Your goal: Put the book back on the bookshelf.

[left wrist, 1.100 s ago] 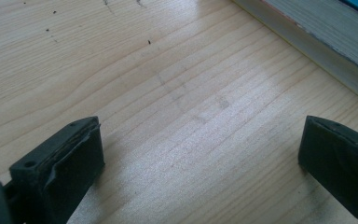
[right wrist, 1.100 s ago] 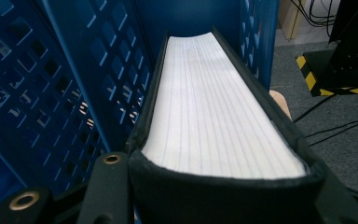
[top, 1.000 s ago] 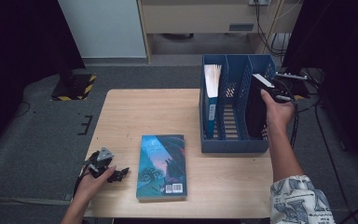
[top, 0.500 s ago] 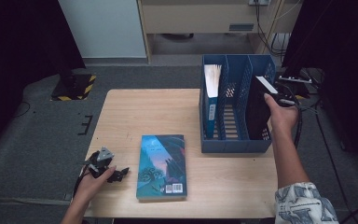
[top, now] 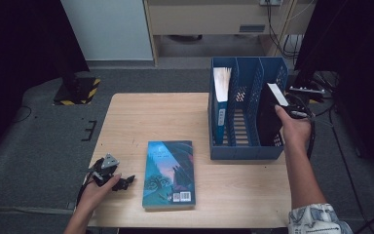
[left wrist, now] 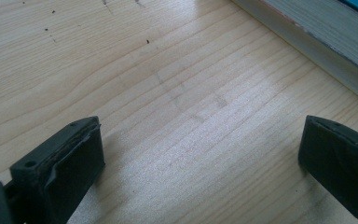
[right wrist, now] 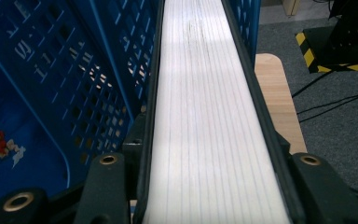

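**Inspector A:** Right gripper (top: 292, 108) first. What has it got?

**Inspector B:** A black-covered book (top: 269, 117), clamped across its thickness. In the right gripper view the fingers (right wrist: 106, 186) press on both covers, with the white page edge (right wrist: 209, 116) running up between them. The fingers stand part open, as wide as the book is thick.

**Inspector A:** Where does that book stand?

**Inspector B:** Upright and slightly tilted in the right-hand compartment of the blue file rack (top: 243, 151), at the right side of the desk (top: 141, 122). Its upper end sticks out above the rack wall. Whether its lower edge touches the rack floor, I cannot tell.

**Inspector A:** Other contents of the rack?

**Inspector B:** A blue book (top: 221, 105) stands upright in the left-hand compartment. The middle compartment holds nothing I can make out.

**Inspector A:** Left gripper (top: 121, 182)?

**Inspector B:** Low at the near left corner of the desk, held in the left hand (top: 97, 187). Its fingers (left wrist: 70, 163) are spread wide over bare wood, nothing between them.

**Inspector A:** Anything near it?

**Inspector B:** A teal-covered book (top: 169, 173) lying flat, cover up, just beside the left gripper and apart from it. Its page edge (left wrist: 317, 42) shows at the upper right of the left gripper view.
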Tool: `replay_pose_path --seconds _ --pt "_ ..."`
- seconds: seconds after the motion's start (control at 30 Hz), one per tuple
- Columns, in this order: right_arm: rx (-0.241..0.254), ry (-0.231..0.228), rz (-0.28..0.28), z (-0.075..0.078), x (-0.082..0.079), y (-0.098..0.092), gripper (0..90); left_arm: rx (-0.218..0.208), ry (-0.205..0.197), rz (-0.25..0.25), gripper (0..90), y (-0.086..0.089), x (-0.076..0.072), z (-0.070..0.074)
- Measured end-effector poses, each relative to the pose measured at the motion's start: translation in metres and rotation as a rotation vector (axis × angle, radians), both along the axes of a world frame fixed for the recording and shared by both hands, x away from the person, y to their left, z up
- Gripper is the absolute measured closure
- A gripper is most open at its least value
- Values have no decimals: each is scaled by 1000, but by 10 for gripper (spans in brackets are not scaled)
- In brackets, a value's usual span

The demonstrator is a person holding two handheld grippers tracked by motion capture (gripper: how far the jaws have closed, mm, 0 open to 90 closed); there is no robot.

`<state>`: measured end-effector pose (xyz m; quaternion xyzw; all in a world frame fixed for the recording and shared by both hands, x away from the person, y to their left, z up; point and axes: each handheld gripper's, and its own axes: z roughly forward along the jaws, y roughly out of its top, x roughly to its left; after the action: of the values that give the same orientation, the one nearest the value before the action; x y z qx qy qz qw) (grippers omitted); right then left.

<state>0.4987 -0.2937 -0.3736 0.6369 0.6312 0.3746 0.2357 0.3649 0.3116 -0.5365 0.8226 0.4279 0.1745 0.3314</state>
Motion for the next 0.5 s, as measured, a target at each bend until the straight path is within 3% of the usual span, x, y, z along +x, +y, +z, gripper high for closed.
replay_pose_path --seconds 0.13,0.27,0.5 --pt "7 4 1 -2 -6 -1 503 0 0 0 0 0 0 0" --pt "12 -22 0 -5 -10 2 491 0 0 0 0 0 0 0" --pt "36 -31 -5 -5 -6 10 454 1 0 -1 0 0 0 0"
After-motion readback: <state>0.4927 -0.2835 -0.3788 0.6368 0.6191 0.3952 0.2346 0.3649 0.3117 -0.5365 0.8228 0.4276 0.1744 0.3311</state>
